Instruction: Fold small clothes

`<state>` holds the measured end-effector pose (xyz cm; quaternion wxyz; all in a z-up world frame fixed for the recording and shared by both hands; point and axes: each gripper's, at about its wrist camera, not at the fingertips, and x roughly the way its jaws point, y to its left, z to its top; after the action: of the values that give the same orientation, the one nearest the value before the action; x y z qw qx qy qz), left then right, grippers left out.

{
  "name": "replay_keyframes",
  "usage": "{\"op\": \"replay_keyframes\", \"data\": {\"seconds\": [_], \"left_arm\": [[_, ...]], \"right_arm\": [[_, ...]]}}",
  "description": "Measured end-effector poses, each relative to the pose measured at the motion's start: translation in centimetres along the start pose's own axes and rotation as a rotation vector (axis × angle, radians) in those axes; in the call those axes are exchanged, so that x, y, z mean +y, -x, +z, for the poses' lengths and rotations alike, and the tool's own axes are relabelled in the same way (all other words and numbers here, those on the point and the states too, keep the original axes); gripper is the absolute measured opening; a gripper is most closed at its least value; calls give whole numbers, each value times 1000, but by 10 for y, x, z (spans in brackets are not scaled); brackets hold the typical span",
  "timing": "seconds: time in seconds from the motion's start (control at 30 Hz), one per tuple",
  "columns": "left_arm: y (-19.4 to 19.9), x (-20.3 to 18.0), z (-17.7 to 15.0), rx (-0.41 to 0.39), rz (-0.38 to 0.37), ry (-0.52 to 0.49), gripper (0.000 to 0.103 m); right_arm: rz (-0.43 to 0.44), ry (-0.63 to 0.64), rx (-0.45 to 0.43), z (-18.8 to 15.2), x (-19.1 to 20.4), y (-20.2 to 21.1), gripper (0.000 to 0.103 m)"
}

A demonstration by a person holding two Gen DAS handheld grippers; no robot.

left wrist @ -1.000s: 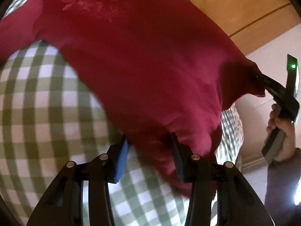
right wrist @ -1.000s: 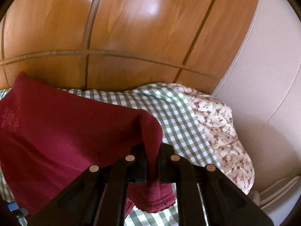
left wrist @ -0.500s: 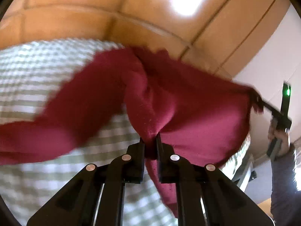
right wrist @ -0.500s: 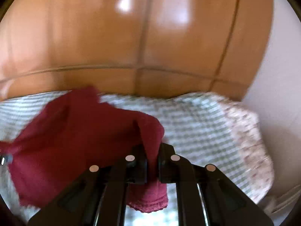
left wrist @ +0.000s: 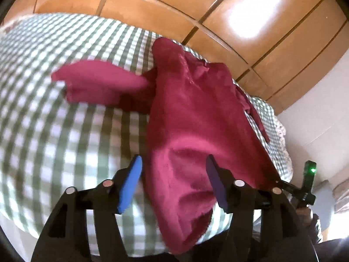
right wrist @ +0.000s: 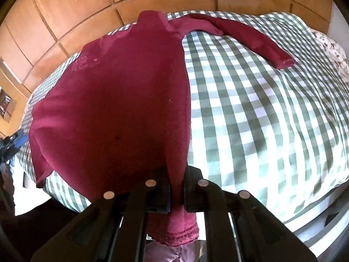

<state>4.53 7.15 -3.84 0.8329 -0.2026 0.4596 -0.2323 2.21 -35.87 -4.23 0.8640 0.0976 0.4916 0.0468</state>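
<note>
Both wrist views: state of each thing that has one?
Red top: spread on the bed, one sleeve stretched out, hem pinched at one corner.
Left gripper: jaws opening, top between them, pads off it.
Right gripper: shut on the hem.
Checked cover: spread flat.

No text, label, brand or number can be read in either view; the faint pale mark on the red top [right wrist: 82,64] is too blurred to make out (it may be a print, not letters).
</note>
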Motion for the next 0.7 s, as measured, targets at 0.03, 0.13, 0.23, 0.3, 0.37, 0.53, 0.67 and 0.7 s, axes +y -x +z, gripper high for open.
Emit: {"op": "replay_keyframes", "data": {"seconds": [0.03, 0.13, 0.23, 0.3, 0.37, 0.53, 0.67, 0.7], "left_arm": [[-13, -9, 0, 24, -7, -1, 60], [-37, -14, -16, 101, 11, -34, 51], [-45, -25, -19, 149, 31, -130, 5], [-29, -25, -13, 126, -20, -145, 5], [-9, -22, -4, 106, -59, -172, 4], [-6, -16, -17, 244, -67, -285, 10], [-3, 18, 0, 122, 37, -107, 67], [2, 33, 12, 71, 44, -26, 67]], "right_arm": [[-10, 6, 7, 0, 0, -3, 7], [-40, 5, -11, 4, -2, -7, 7], [-32, -30, -88, 12, -6, 15, 7], [-34, -21, -120, 13, -8, 30, 6], [-28, -20, -97, 6, -11, 31, 6], [-120, 8, 37, -27, -15, -6, 7], [-167, -36, 5, -25, -24, -1, 40], [-189, -40, -12, -22, -24, 3, 43]]}}
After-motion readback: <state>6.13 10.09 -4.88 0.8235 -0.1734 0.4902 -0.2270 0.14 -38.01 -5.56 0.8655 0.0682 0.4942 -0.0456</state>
